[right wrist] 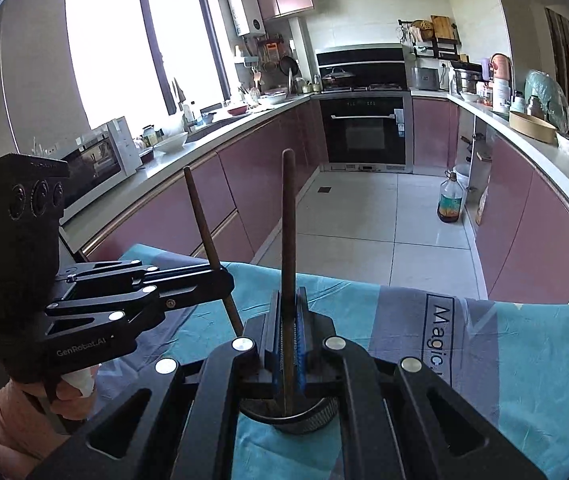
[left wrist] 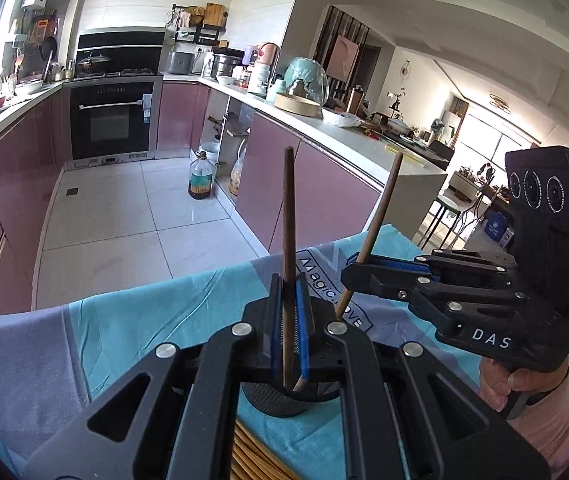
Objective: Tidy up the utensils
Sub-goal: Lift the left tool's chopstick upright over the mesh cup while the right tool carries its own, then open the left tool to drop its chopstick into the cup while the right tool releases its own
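Note:
A black mesh utensil cup (left wrist: 280, 400) stands on the blue cloth; it also shows in the right wrist view (right wrist: 296, 416). My left gripper (left wrist: 289, 320) is shut on a dark wooden chopstick (left wrist: 289, 216), held upright with its lower end inside the cup. My right gripper (right wrist: 287, 328) is shut on a second wooden chopstick (right wrist: 287, 216), also upright with its tip in the cup. In the left wrist view the right gripper (left wrist: 358, 268) comes in from the right with its chopstick (left wrist: 380, 208) leaning. In the right wrist view the left gripper (right wrist: 220, 276) comes in from the left with its chopstick (right wrist: 204, 220).
A blue and grey cloth (left wrist: 124, 328) covers the table, whose far edge drops to the tiled kitchen floor (left wrist: 124, 208). Several light wooden chopsticks (left wrist: 252, 456) lie on the cloth near the cup. Pink cabinets, an oven and an oil bottle (left wrist: 201, 178) stand beyond.

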